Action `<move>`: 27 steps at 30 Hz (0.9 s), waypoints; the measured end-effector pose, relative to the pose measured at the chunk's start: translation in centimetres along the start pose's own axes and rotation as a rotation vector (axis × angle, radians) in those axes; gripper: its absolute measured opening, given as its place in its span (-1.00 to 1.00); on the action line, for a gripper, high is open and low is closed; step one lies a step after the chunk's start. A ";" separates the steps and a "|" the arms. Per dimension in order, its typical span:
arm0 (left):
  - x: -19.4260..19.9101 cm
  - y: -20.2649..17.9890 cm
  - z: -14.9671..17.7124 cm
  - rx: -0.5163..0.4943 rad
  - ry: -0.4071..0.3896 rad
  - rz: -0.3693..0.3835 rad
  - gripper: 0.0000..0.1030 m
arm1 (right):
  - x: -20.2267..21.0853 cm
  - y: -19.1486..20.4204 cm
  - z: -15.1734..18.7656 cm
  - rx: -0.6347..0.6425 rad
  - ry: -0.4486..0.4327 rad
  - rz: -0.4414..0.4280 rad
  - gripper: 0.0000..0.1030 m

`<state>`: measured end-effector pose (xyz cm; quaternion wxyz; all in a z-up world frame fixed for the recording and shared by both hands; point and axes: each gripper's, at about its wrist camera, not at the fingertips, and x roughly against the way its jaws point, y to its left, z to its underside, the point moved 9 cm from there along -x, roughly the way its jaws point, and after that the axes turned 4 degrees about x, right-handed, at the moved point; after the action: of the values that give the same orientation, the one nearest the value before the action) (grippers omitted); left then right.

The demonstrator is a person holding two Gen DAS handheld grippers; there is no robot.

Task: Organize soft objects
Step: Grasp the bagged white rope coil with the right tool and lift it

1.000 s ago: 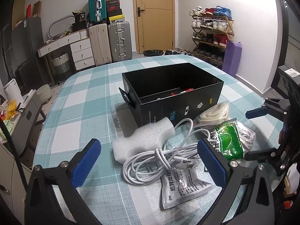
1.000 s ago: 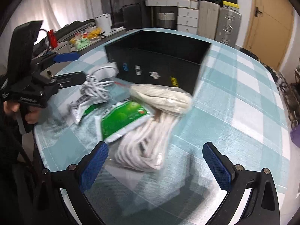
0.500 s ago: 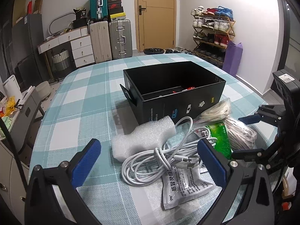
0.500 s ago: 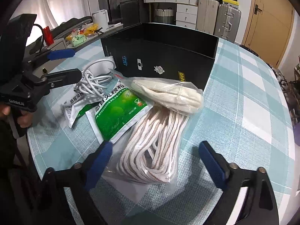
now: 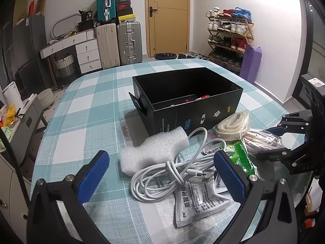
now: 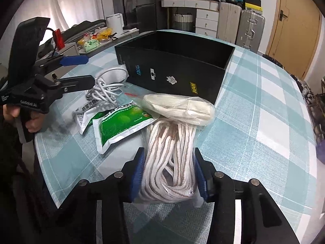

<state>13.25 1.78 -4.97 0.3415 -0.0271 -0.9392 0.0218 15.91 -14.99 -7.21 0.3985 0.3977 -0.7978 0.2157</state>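
Observation:
My right gripper (image 6: 169, 174) is shut on a clear bag of white and brown cord (image 6: 170, 158) lying on the checked table; the bag also shows in the left wrist view (image 5: 262, 140). A bag of cream strap (image 6: 178, 107) lies across its far end, against the black open box (image 6: 174, 69). A green packet (image 6: 119, 124), white packets (image 5: 201, 201), a coiled white cable (image 5: 172, 170) and a white foam block (image 5: 154, 148) lie before the box (image 5: 189, 101). My left gripper (image 5: 162, 174) is open and empty, above the cable and foam.
The table's near edge (image 6: 42, 162) runs just under both grippers. The box holds a few small items with red parts (image 5: 203, 97). Suitcases (image 5: 117, 42), a drawer unit (image 5: 81, 50) and a shoe rack (image 5: 229, 38) stand beyond the table.
My right gripper has moved forward over the cord bag and closed on it. My left gripper has stayed open and hardly moved.

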 end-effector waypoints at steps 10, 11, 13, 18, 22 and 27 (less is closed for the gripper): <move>0.3 1.1 -0.5 0.050 -0.017 -0.019 1.00 | 3.8 0.5 -0.6 0.034 -0.099 -0.062 -0.28; 0.3 1.2 -0.5 0.053 -0.018 -0.024 1.00 | 4.2 0.4 -0.7 0.036 -0.110 -0.062 -0.48; 0.1 1.5 -0.4 0.062 -0.009 -0.036 1.00 | 5.0 0.3 -1.0 0.033 -0.133 -0.052 -0.70; 0.0 1.4 -0.3 0.056 -0.006 -0.034 1.00 | 3.5 0.0 -0.3 0.040 -0.064 -0.025 -0.67; 0.2 1.2 -0.3 0.048 -0.009 -0.031 1.00 | 3.4 0.5 0.3 0.050 -0.041 -0.043 -0.08; 0.1 1.2 -0.3 0.054 -0.004 -0.028 1.00 | 2.2 1.6 1.4 0.076 0.025 -0.069 0.16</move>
<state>13.37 2.98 -4.72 0.3408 -0.0045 -0.9392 0.0425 13.16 -15.99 -6.32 0.4001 0.4371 -0.7699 0.2370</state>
